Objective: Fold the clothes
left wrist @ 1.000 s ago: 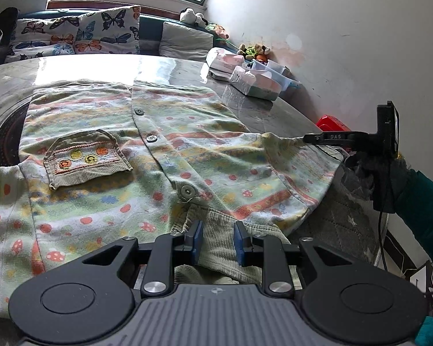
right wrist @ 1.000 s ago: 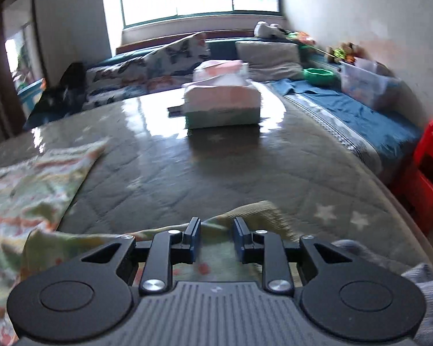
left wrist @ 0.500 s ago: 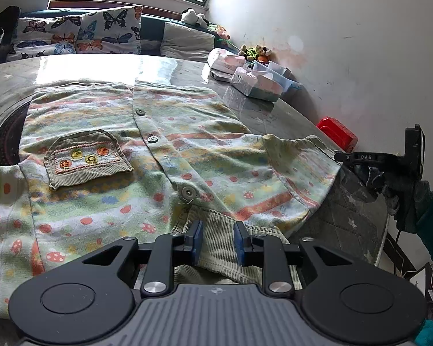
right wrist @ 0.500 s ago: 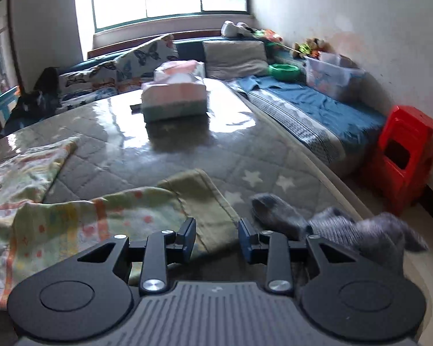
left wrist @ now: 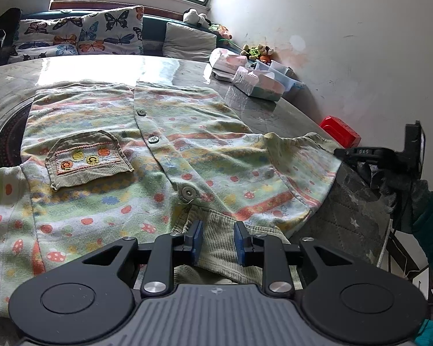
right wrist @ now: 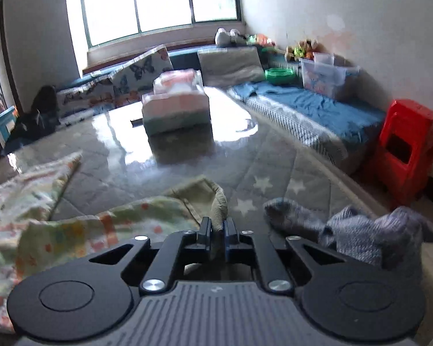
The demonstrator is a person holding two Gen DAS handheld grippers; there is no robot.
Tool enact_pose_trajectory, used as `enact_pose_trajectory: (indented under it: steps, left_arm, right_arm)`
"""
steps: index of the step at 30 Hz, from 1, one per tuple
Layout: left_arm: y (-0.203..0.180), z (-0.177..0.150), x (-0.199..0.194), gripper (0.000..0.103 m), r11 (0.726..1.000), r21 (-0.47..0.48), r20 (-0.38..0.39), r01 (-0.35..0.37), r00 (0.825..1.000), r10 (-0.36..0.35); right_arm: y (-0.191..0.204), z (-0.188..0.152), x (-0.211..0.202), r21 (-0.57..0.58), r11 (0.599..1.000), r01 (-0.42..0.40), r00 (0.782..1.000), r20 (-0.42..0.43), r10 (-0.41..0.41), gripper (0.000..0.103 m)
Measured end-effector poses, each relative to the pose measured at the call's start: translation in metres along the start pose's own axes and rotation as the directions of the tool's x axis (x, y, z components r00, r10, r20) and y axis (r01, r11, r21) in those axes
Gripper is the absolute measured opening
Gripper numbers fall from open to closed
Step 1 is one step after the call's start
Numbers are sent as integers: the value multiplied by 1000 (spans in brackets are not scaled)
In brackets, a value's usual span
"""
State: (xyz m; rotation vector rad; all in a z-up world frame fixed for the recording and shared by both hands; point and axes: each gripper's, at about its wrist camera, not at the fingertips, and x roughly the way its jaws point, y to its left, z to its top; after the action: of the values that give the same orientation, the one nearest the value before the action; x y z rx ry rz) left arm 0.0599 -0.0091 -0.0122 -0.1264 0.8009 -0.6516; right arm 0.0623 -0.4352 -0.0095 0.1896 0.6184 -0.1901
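Right now the child's shirt (left wrist: 164, 155) lies face up and spread flat on the grey quilted table (right wrist: 274, 155), buttons running up the middle, with the collar end nearest the left wrist camera. My left gripper (left wrist: 215, 241) hangs with its jaws parted above the ribbed corduroy collar (left wrist: 216, 230), gripping nothing. The right gripper (right wrist: 216, 232) is clenched on the sleeve cuff (right wrist: 220, 201), a narrow strip of ribbed trim pinched between the blue pads.

To do this fold well, I judge the right hand should lift the cuff only slightly and carry the sleeve (left wrist: 297, 170) inward across the chest, keeping the fabric taut enough that the shoulder line makes a straight crease. The left gripper could press or pinch near the collar so the body does not drag along the glossy table cover.

Fabric looks soft, brushed cotton, pale green with coral stripes and small mushroom prints; it wrinkles easily. A corduroy pocket (left wrist: 86, 158) with embroidered patches is sewn on the chest. Crumpled grey knitwear (right wrist: 360, 230) sits just beside the cuff, so swing clear of it
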Motion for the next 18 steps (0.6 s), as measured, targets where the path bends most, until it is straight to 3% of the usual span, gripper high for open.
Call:
enact_pose_trajectory:
  steps: [4,10,18]
  left_arm:
    - [-1,1,0,31,1000,-2,-1,2,1000,-2]
    - [-9,3,-2,48,1000,12,14,-14,1000,14]
    - [-7,2,-26,61,998,9,84,-67,994,66]
  right_arm:
    - [3,12,-22,4,1000,-27,998,61,27,7]
    - [24,34,-60,-40,993,-108,984,138,112,7]
    - [104,61,-92,-218,933,-288,931,165,326,7]
